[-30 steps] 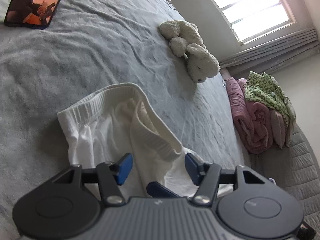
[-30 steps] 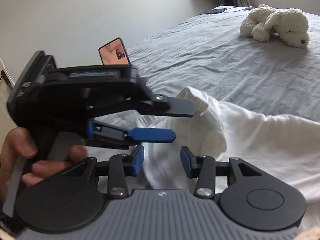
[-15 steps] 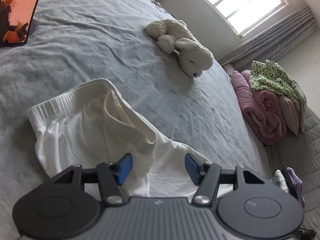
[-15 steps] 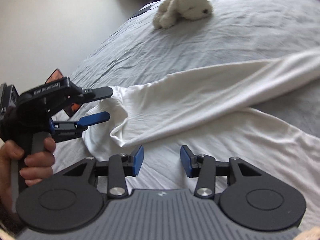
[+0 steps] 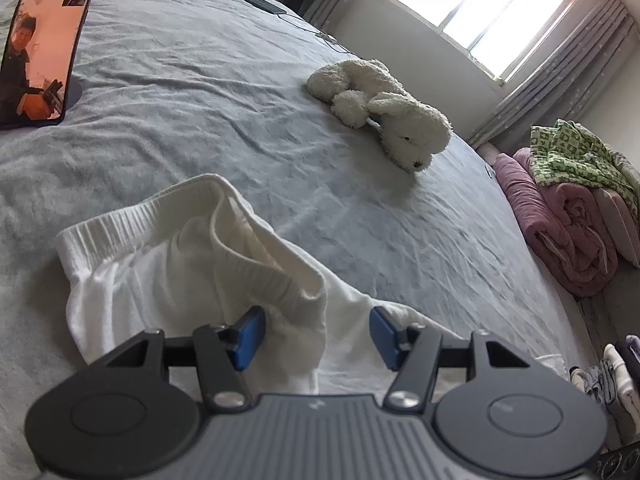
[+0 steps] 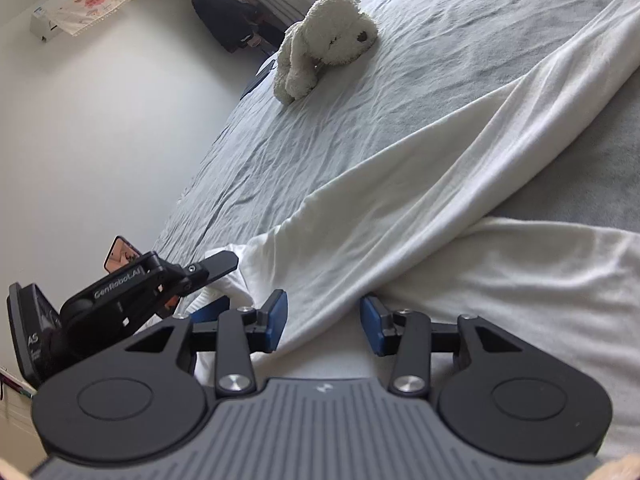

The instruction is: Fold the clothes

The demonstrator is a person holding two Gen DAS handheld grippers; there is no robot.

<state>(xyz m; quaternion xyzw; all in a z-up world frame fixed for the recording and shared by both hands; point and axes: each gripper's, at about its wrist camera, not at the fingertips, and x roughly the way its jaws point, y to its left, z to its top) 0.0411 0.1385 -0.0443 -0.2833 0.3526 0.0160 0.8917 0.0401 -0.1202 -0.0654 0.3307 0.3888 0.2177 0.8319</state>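
Filling most of both views, the bed carries a grey sheet, creased throughout. White trousers lie flat on it: in the left wrist view the ribbed waistband occupies the lower left of the frame, gaping open, while in the right wrist view the two legs run from the lower centre toward the upper right, one lapping over the other. Folded quilts, pink with a green patterned one on top, are stacked at the right edge of the left wrist view. Plush dog rests on the sheet in the upper centre, well apart from the trousers; it appears again at the top of the right wrist view. Left gripper sits at the lower centre with its blue pads spread apart, over the waistband fabric and holding nothing. Right gripper likewise has its pads apart, empty, above the point where the legs meet. Phone stands at the upper left, screen lit.
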